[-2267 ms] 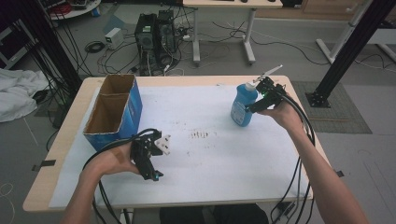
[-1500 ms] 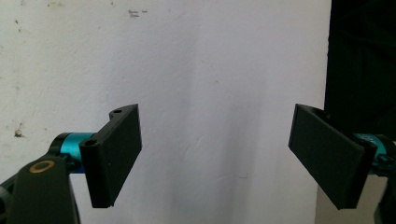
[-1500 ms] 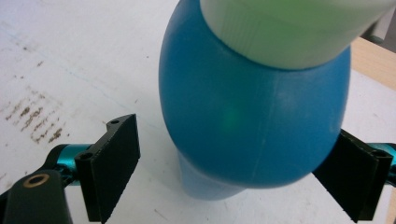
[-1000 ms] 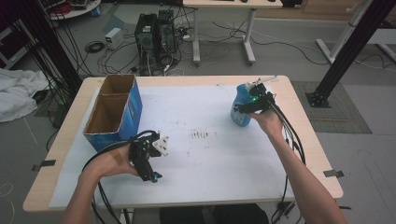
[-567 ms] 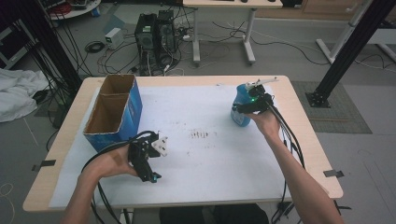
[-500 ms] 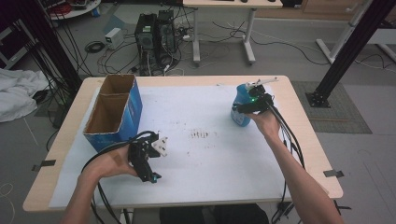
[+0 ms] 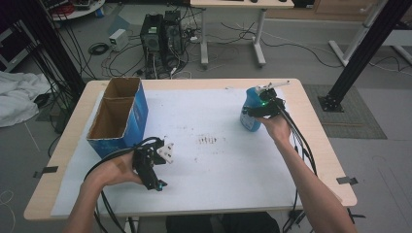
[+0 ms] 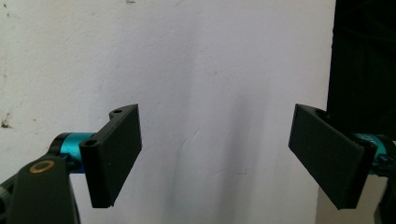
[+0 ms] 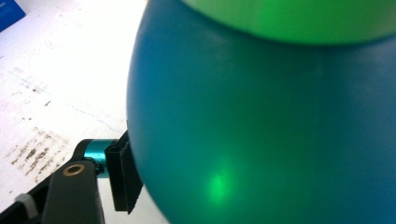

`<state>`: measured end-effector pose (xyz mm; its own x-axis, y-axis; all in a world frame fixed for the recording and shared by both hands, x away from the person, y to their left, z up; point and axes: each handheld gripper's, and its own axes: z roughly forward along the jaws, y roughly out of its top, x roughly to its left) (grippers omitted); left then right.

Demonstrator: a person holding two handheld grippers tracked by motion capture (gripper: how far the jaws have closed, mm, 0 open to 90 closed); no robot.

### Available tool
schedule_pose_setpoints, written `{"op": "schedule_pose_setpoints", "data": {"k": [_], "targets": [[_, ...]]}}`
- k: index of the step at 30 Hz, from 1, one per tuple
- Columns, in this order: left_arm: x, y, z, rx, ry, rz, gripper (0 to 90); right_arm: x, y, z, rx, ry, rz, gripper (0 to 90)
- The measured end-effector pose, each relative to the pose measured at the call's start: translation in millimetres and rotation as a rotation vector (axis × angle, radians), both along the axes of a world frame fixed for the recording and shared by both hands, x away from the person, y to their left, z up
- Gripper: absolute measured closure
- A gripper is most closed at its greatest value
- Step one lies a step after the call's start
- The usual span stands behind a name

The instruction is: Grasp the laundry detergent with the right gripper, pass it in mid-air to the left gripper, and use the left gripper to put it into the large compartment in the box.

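On the table (image 7: 204, 194) there is one blue bottle (image 7: 250, 109), in the upper right part of the high view, and one open blue cardboard box (image 7: 119, 119) in the left part, with two compartments inside. One white sheet (image 7: 209, 165) covers the table top. Two grippers are counted: the left gripper (image 7: 156, 167) in the lower left and the right gripper (image 7: 255, 110) at the bottle. On the floor at the top stand two computer towers (image 7: 163, 29), side by side.
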<state>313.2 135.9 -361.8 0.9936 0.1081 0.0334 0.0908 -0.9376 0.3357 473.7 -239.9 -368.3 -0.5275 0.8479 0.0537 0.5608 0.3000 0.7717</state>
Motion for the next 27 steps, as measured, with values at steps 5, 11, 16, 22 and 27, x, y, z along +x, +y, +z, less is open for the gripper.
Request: {"op": "schedule_pose_setpoints", "data": {"k": [5,11,16,22,27], "targets": [[-0.5,0.4,-0.2,-0.006,-0.001,0.008,17.2,1.3,-1.3,0.6,0.010,-0.024,0.007,29.3],[-0.8,0.7,-0.3,-0.012,-0.001,0.011,17.3,-0.4,-1.6,0.9,0.030,0.015,-0.016,32.1],[-1.1,0.9,-0.5,-0.011,-0.001,0.011,17.3,-0.1,-1.4,0.7,0.032,0.021,-0.029,35.1],[-1.7,2.0,-0.8,-0.014,-0.006,0.015,17.3,1.7,-3.2,-0.6,0.026,0.013,-0.027,37.9],[-1.9,2.0,-1.2,-0.013,-0.006,0.016,17.3,3.0,-2.7,-2.4,0.020,0.015,-0.028,39.1]]}}
